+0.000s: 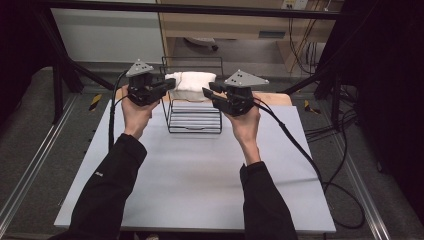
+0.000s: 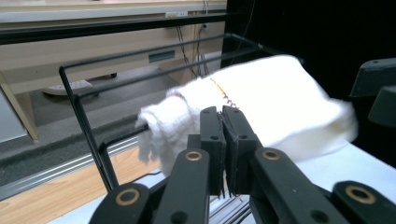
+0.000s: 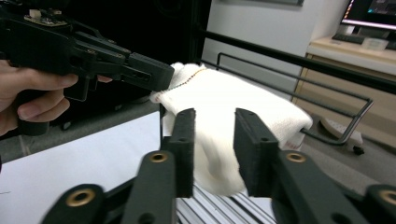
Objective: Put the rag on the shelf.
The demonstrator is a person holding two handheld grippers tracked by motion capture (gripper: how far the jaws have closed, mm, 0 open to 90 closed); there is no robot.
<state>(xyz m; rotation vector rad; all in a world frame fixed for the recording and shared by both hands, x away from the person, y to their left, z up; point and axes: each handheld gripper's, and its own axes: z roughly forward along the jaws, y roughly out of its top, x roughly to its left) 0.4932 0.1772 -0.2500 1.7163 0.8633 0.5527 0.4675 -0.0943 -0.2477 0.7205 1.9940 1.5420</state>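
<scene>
left claw (image 2: 223, 140): pinched on white cloth (image 2: 261, 105) edge; right claw (image 3: 214, 140) at 3 o'clock: parted, not gripping. cloth draped over wire rack (image 1: 194, 117), removal pending.

Your left gripper (image 1: 167, 85) and right gripper (image 1: 209, 92) are matte black, each topped by a grey three-cornered plate (image 1: 139, 67) dotted with small screws. Brass-coloured pivot rings (image 2: 193, 155) mark the linkage arms behind the flat, rectangular black pads (image 3: 186, 135). You wear long black sleeves (image 1: 107, 187), and a black cable (image 1: 295, 142) trails from each tool.
</scene>
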